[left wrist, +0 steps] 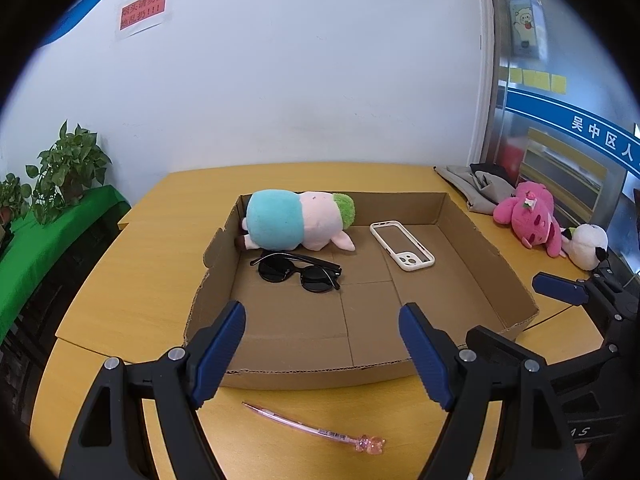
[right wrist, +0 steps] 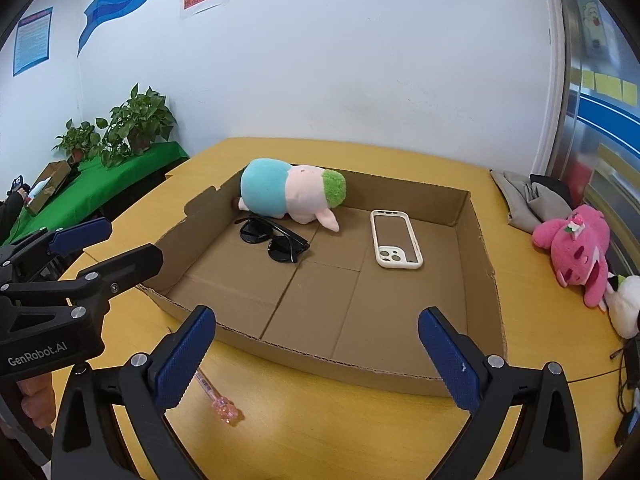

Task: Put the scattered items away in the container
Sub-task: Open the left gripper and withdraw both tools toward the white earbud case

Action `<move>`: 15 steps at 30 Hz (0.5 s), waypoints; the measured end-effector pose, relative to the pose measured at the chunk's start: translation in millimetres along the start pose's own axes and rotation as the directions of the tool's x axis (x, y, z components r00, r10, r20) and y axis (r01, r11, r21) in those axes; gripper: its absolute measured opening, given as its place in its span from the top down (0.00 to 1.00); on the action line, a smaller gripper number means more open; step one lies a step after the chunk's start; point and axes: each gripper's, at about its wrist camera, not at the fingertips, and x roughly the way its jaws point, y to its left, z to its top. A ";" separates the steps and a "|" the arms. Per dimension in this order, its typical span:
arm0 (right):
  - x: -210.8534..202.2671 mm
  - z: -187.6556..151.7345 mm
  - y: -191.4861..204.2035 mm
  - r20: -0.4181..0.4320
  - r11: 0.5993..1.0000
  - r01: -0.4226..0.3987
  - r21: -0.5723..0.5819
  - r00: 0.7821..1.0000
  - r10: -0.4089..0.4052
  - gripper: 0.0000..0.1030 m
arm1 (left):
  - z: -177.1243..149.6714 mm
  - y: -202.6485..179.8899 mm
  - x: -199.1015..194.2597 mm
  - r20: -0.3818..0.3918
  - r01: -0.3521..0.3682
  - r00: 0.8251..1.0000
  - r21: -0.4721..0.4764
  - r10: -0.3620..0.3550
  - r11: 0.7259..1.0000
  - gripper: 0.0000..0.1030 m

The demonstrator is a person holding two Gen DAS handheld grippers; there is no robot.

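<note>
Left wrist view, nearest first: the left gripper (left wrist: 322, 328) holds its two blue-padded fingers (left wrist: 222, 348) wide apart with nothing between them, above the yellow wooden table (left wrist: 120, 272). Just below them lies one clear pink pen with a pink bear-shaped cap (left wrist: 308, 426) on the table, outside the box and just in front of its near wall. In the right wrist view most of that pen's barrel is hidden behind a finger, so only the cap end shows.

The right gripper (right wrist: 316, 344) is likewise spread wide and empty; in the left view only one of its blue pads shows, the rest cut off by the frame edge.

Beyond sits one shallow brown cardboard box (left wrist: 500, 264). Inside are three things: one pair of black sunglasses (left wrist: 298, 270) near the left wall, one white phone case (left wrist: 402, 245) lying flat to the right, and one plush pig in teal, pink and green (left wrist: 298, 220) against the far wall.

Farther right, on the table outside the box, lie a pink plush toy (left wrist: 528, 214) and what seems a white plush toy (left wrist: 588, 246), partly cut off, beside some folded grey cloth (left wrist: 478, 188).
</note>
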 end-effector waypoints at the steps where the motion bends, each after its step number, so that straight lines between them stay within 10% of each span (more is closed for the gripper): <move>1: -0.2 -1.0 -1.1 -0.001 1.000 0.002 0.001 1.000 -0.002 0.00 | -0.1 -1.1 0.0 -0.001 0.004 1.000 0.002 -0.004 1.000 0.23; 15: 10.4 -6.4 -7.0 -0.031 1.000 0.022 0.007 0.999 -0.021 0.00 | -7.7 2.3 10.7 -0.043 0.035 0.998 -0.024 -0.036 0.999 0.23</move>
